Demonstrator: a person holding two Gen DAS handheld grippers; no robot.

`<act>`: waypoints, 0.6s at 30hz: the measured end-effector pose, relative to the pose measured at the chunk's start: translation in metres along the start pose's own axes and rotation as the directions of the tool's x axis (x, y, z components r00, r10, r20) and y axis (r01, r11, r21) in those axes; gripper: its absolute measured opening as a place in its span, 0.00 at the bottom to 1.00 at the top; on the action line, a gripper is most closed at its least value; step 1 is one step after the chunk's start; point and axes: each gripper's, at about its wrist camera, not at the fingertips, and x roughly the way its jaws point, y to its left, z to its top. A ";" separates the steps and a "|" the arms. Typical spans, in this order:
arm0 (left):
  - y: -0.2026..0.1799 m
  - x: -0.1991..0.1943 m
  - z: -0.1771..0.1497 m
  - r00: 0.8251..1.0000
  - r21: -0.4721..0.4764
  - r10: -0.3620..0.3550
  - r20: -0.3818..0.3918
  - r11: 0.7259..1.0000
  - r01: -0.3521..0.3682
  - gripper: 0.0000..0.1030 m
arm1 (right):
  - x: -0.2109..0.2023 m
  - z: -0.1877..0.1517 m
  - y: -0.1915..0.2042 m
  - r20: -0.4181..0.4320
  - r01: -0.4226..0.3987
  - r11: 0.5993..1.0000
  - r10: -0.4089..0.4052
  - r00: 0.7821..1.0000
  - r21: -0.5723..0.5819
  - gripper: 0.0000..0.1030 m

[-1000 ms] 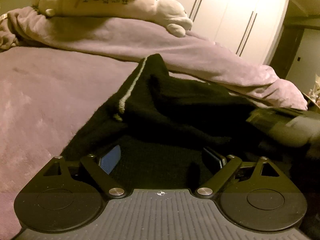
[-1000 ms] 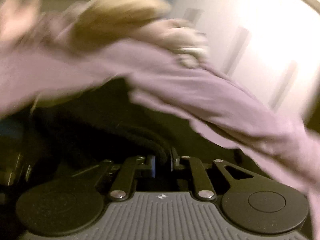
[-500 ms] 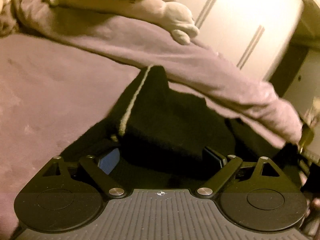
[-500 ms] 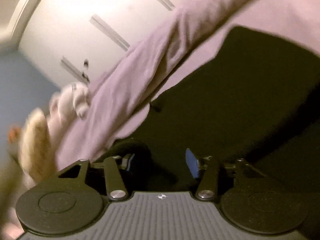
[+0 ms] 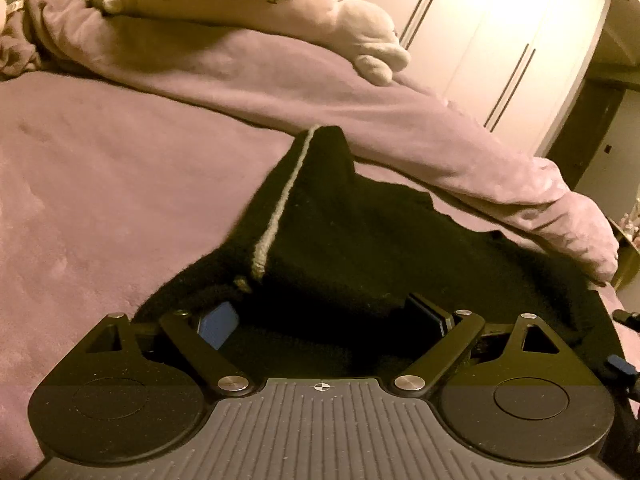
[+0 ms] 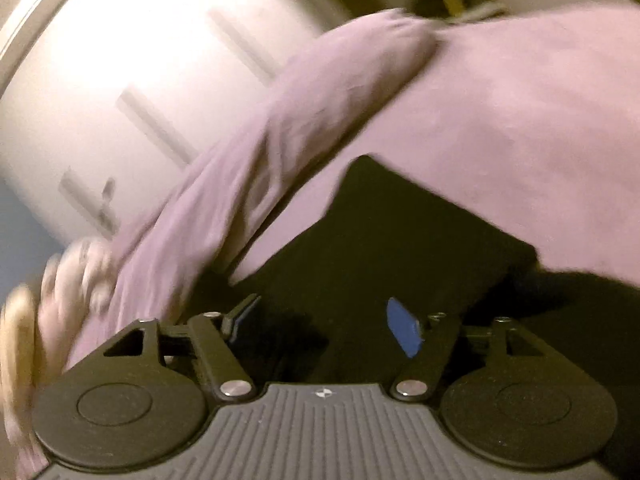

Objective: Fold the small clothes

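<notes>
A black knitted garment [image 5: 360,248] with a pale stripe [image 5: 280,208] along one edge lies spread on the pink bed cover [image 5: 100,180]. My left gripper [image 5: 322,320] stands wide open low over its near part, with dark cloth under the jaws and nothing pressed between the pads. In the right wrist view, which is rolled to one side, the same garment [image 6: 400,240] lies flat. My right gripper [image 6: 324,324] hangs over it with its jaws opening, and its blue pads are clear of the cloth.
A rolled pink blanket [image 5: 400,120] runs across the bed just behind the garment, with a plush toy [image 5: 320,12] on top of it. White wardrobe doors [image 5: 500,40] stand beyond. The bed ends at the right, near a dark doorway.
The right gripper was shut on a fold of the black cloth; it has let go, rolled and opened. The garment's right side now lies flatter. The left gripper stays open.
</notes>
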 end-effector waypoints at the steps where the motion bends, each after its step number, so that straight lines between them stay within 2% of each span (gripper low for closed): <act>1: -0.001 -0.001 0.000 1.000 -0.011 -0.003 0.003 1.000 0.003 0.91 | 0.005 -0.004 0.005 -0.028 -0.018 0.999 0.017 0.999 -0.036 0.69; 3: -0.002 -0.002 0.001 1.000 -0.028 -0.013 0.000 1.000 0.013 0.91 | 0.011 -0.007 0.008 -0.060 -0.013 0.997 0.008 0.998 -0.075 0.69; 6: -0.001 -0.002 0.006 1.000 -0.046 -0.021 -0.006 0.999 0.021 0.90 | 0.023 -0.005 0.005 -0.061 0.010 0.998 -0.014 0.998 -0.060 0.67; 8: 0.002 -0.002 0.008 1.000 -0.075 -0.026 -0.011 0.997 0.025 0.90 | 0.035 -0.002 0.016 -0.061 0.016 0.997 -0.020 0.998 -0.070 0.56; 10: 0.006 -0.002 0.009 0.999 -0.117 -0.035 -0.011 0.993 0.034 0.89 | 0.052 0.000 0.025 -0.117 -0.020 0.997 0.011 0.993 -0.073 0.34; 11: 0.008 -0.003 0.010 0.999 -0.137 -0.039 -0.005 0.990 0.038 0.88 | 0.059 -0.001 0.026 -0.150 -0.030 0.998 0.021 0.988 -0.060 0.29; 12: 0.009 -0.003 0.010 0.999 -0.150 -0.039 0.000 0.988 0.038 0.85 | 0.064 -0.002 0.026 -0.154 -0.021 0.998 0.010 0.988 -0.066 0.13; 14: 0.011 -0.003 0.010 1.000 -0.161 -0.016 0.012 0.987 0.018 0.78 | 0.062 -0.001 0.034 -0.123 -0.007 0.991 -0.009 0.992 -0.133 0.10; 16: 0.012 -0.002 0.011 1.000 -0.148 0.004 0.010 0.989 -0.002 0.70 | 0.047 0.002 0.044 -0.029 -0.001 0.976 -0.005 1.000 -0.219 0.09; 18: 0.010 -0.001 0.011 0.999 -0.119 0.031 0.008 0.992 -0.030 0.64 | 0.034 0.002 0.054 0.070 0.035 0.945 -0.013 0.997 -0.325 0.09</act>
